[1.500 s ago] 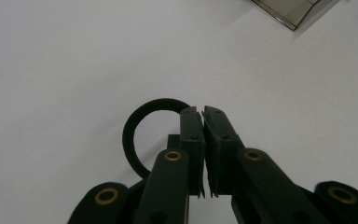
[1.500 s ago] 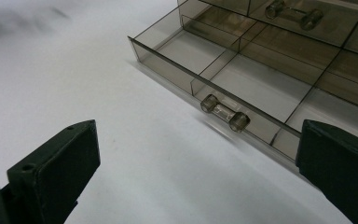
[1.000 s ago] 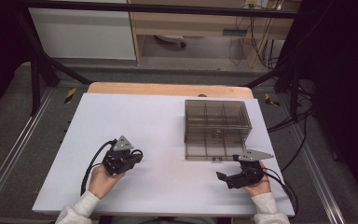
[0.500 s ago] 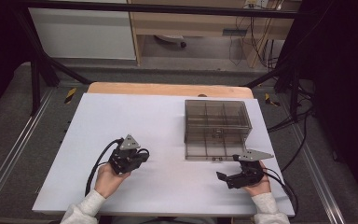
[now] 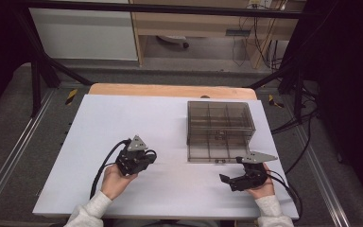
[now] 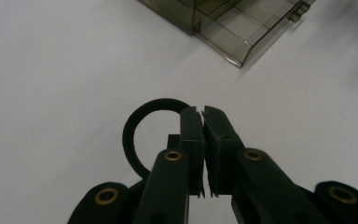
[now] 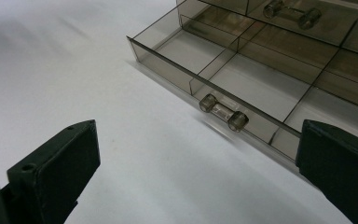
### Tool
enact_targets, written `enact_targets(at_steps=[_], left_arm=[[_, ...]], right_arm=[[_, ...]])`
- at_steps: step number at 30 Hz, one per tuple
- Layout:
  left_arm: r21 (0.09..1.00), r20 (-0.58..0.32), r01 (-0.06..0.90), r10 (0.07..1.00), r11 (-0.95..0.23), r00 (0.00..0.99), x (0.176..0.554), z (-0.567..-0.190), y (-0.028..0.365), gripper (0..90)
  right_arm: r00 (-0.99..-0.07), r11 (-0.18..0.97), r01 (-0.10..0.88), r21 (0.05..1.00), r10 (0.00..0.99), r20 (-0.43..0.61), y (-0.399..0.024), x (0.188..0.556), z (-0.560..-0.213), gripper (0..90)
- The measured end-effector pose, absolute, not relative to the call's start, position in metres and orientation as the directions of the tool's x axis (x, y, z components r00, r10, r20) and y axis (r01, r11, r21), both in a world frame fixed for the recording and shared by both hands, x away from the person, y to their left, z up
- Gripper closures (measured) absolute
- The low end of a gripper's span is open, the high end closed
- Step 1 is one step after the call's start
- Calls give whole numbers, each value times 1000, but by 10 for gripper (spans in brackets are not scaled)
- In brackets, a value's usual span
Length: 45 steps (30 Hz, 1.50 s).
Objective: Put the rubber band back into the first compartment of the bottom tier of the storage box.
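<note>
**Black ring pinched in the left jaws, smoky drawer box pulled open**

Black rubber, a thin ring [image 6: 135,128], sits clamped between the jaws of the left gripper [image 6: 204,116]. In the left gripper view the two pads are pressed nearly together on one side of the ring, and the rest of the loop stands out to the left of them, above the white counter [image 6: 51,70]. In the high view that left gripper [image 5: 139,158] is at the near left part of the counter [image 5: 123,113], in the person's left hand [image 5: 116,179], its cable curling back toward the sleeve. It is well apart from the box.

The smoky clear plastic drawer box [image 5: 220,130] stands on the right half of the counter, toward the far side. Its lower drawer [image 7: 242,88] is pulled out toward the person. The right gripper view shows the drawer split by dividers into compartments, with a clear bar handle [image 7: 223,113] on its front wall and a second such handle [image 7: 291,11] farther up on the box.

The right gripper [image 5: 238,178] is at the near right edge of the counter, in the right hand [image 5: 260,187], just in front of the open drawer. Its jaws stand wide apart with nothing between them, pointing at the drawer front without touching it.
</note>
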<state>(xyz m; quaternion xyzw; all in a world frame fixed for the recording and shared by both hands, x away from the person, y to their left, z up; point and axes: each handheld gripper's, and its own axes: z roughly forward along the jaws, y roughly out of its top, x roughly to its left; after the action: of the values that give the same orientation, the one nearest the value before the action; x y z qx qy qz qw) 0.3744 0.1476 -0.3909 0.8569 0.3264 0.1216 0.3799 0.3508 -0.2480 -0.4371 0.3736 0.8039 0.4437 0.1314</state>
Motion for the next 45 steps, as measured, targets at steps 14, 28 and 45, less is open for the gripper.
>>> enact_targets(at_steps=[14, 28, 45], left_arm=[[734, -41, 452, 631, -507, 775, 377, -388, 130, 855], [735, -53, 452, 623, -504, 781, 380, -387, 120, 855], [739, -49, 437, 607, -513, 793, 385, -382, 105, 855]], right_arm=[[-688, 330, 483, 811, 716, 118, -248, 351, -437, 4], [-688, 329, 482, 812, 716, 118, -248, 351, -437, 4], [-689, 329, 482, 812, 715, 119, -248, 351, -437, 4]])
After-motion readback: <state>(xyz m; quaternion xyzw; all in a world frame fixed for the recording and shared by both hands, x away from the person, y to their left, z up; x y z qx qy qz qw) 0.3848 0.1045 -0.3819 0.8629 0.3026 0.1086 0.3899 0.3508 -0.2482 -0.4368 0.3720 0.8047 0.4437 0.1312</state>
